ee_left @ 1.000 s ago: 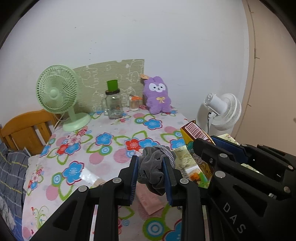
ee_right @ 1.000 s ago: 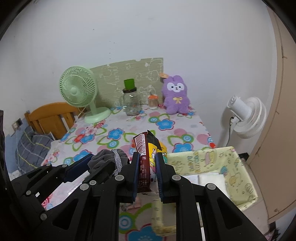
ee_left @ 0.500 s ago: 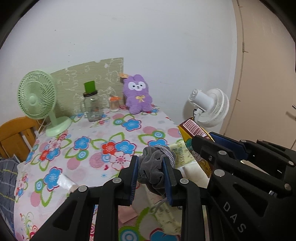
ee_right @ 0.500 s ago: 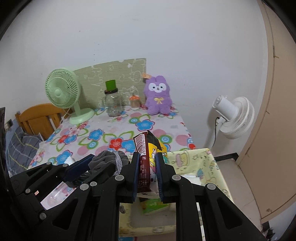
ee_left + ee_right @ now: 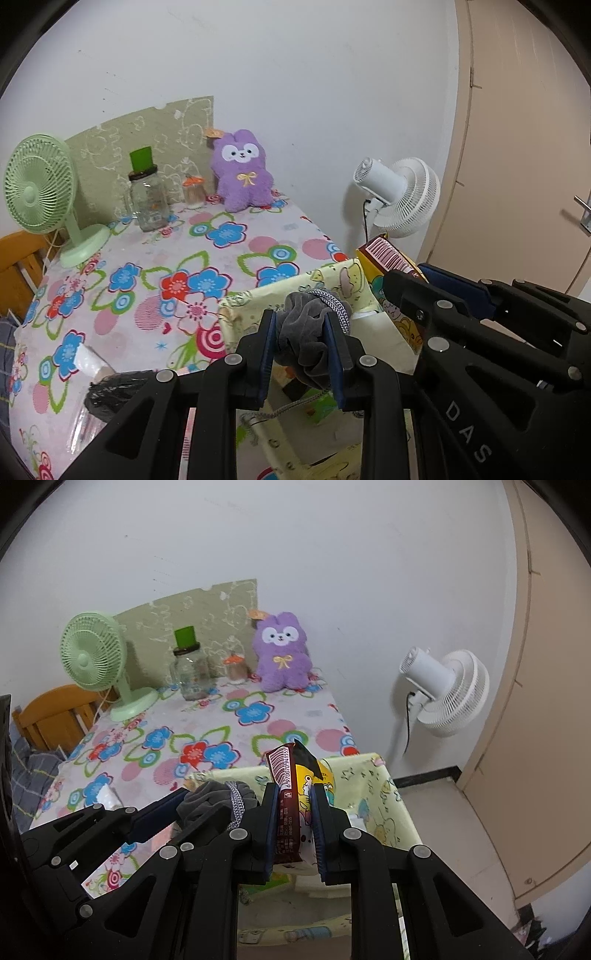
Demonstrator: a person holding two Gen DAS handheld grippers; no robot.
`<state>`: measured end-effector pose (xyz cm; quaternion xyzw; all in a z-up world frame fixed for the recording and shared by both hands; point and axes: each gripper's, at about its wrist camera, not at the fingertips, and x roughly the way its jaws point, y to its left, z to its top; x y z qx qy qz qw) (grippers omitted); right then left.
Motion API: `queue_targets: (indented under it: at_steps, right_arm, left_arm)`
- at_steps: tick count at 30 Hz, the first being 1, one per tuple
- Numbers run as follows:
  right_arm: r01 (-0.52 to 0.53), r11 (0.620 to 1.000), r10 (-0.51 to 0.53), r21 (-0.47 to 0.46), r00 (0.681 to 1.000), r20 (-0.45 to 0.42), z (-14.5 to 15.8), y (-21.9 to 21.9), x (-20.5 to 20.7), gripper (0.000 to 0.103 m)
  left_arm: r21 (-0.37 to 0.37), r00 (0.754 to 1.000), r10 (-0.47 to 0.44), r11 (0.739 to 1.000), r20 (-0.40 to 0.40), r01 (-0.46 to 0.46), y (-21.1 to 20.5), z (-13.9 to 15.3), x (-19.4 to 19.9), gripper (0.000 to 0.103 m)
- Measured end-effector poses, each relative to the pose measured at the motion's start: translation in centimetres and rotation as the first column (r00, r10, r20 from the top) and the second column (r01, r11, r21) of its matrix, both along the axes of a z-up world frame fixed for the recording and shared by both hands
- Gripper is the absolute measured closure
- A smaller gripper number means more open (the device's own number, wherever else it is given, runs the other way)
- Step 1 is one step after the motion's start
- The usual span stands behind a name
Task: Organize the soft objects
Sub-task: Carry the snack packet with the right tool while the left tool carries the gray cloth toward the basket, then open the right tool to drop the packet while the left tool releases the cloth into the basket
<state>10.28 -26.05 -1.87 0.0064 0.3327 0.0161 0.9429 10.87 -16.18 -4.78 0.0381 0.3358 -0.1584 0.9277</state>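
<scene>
Left tongs [image 5: 301, 334]: clamped on grey scrunchie [image 5: 306, 343], above yellow fabric bin [image 5: 240, 317].
Right tongs [image 5: 293, 818]: clamped on snack packet [image 5: 291, 805], above same bin.
Bin contents: partly hidden, unclear.
Bench [image 5: 147, 266]: beside bin.

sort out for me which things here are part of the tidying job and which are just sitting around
In the job:
- grey scrunchie, clamped in the left gripper
- snack packet, clamped in the right gripper
- yellow fabric bin beside the table

Just lying about:
- purple plush bunny
- green desk fan
- glass jar
- white floor fan
</scene>
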Motion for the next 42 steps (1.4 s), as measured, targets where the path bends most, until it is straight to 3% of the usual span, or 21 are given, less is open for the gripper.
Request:
queue_targets:
  at_steps: [15,22,29,33,35,37,42]
  right_arm:
    - [0.066,0.998,-0.064,0.021,0.992,-0.11,-3.8,-2.3,1.8,0.083]
    - [0.072,0.996,-0.065,0.045,0.989,-0.136,-4.8,-2.1,2.3,0.083]
    - [0.059,0.996,-0.048,0.072,0.989,-0.143,-4.8,-1.6,2.8,0.08]
    - [0.066,0.997,-0.06,0.036,0.988,-0.14,-4.5,-1.5,2.8,0.079]
    - [0.068,0.997,-0.064,0.027,0.989,-0.135,-4.4,-1.5,2.7,0.066]
    - [0.083,0.996,-0.079,0.027,0.989,-0.124,-4.1,-1.7,2.5,0.028]
    - [0.096,0.995,-0.091,0.041,0.99,-0.104,-3.6,-1.9,1.7,0.024]
  left_arm:
    - [0.042,0.994,-0.034,0.998,-0.1,0.038,-2.1,-3.6,2.1,0.076]
    - [0.072,0.994,-0.044,0.996,-0.097,0.051,-2.0,-3.9,2.6,0.076]
    - [0.089,0.994,-0.057,0.994,-0.093,0.065,-1.5,-3.7,2.9,0.069]
    - [0.088,0.993,-0.062,0.994,-0.105,0.071,-1.5,-3.6,2.8,0.063]
    - [0.067,0.991,-0.084,0.994,-0.108,0.092,-1.6,-3.4,2.6,0.042]
    - [0.057,0.991,-0.097,0.993,-0.091,0.102,-1.8,-3.1,2.0,0.025]
    - [0.052,0.991,-0.099,0.993,-0.087,0.104,-1.8,-2.6,1.5,0.018]
